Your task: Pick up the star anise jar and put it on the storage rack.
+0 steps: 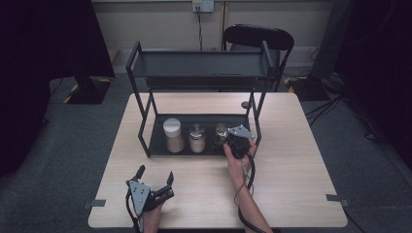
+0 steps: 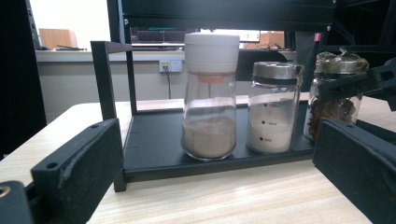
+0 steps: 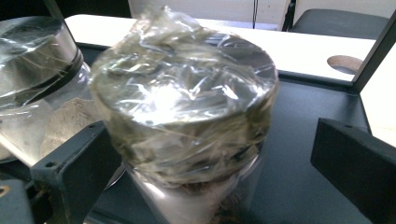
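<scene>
Light wood bench (image 1: 291,160) on grey carpet, black two-tier rack (image 1: 201,70) toward its far edge. On the rack's bottom tray: white-capped jar (image 1: 173,135) at left, metal-lidded jar (image 1: 197,138) mid, foil-wrapped jar (image 3: 187,116) at right. Right hand-held gripper (image 1: 237,141) at the rack's right front, jaws wide either side of the foil-wrapped jar, right jaw clearly apart from it. Left hand-held gripper (image 1: 155,187) in front of the rack, jaws wide, empty. Black chair (image 1: 258,38) and wall socket (image 1: 202,6) behind the rack.

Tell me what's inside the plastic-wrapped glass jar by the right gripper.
The plastic-wrapped glass jar holds dark brown, star-shaped pieces, seen through its side. Crinkled film over the lid hides the top, and the right gripper covers part of it.
</scene>
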`<state>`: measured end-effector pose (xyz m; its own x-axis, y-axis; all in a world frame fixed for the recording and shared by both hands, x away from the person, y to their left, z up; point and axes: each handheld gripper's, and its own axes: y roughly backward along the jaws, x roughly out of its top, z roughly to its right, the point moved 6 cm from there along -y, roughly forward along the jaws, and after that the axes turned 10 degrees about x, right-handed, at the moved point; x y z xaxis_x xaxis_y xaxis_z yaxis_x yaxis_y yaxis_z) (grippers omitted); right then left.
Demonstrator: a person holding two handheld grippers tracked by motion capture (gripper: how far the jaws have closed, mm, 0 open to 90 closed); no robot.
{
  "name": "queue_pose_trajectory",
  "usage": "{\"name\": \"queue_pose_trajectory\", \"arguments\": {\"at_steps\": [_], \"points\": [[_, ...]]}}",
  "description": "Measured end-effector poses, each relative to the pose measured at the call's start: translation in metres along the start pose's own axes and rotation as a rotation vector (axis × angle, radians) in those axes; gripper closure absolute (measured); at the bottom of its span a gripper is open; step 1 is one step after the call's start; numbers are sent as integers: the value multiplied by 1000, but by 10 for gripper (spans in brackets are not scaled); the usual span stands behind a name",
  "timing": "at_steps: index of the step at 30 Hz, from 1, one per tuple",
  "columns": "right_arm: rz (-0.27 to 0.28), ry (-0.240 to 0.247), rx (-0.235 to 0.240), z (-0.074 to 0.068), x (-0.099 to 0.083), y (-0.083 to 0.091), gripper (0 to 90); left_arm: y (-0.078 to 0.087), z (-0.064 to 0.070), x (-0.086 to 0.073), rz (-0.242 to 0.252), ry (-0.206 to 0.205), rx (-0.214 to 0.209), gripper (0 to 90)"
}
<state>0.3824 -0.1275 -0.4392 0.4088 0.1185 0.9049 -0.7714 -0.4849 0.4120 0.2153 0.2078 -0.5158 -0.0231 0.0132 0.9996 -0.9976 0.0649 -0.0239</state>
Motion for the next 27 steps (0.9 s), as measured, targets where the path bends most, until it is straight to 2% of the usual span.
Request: {"name": "queue_pose_trajectory", "arguments": {"at_steps": [4, 10, 12, 19, 22, 25, 27], "points": [[9, -10, 19, 1, -1, 1, 12, 0, 0, 0, 2, 0, -1, 12], [19, -16, 13, 2, -1, 3, 11, 0, 0, 0, 1, 0, -1, 12], [19, -12, -4, 0, -1, 4, 10, 0, 0, 0, 1, 0, -1, 12], [36, -19, -8, -1, -1, 8, 8, 0, 0, 0, 2, -1, 0, 11], [41, -15, -32, -4, -1, 8, 6, 0, 0, 0, 1, 0, -1, 11], [51, -10, -30, -4, -1, 10, 5, 0, 0, 0, 0, 0, -1, 11], [59, -14, -11, -3, -1, 11, 6, 0, 0, 0, 0, 0, -1, 12]]}}
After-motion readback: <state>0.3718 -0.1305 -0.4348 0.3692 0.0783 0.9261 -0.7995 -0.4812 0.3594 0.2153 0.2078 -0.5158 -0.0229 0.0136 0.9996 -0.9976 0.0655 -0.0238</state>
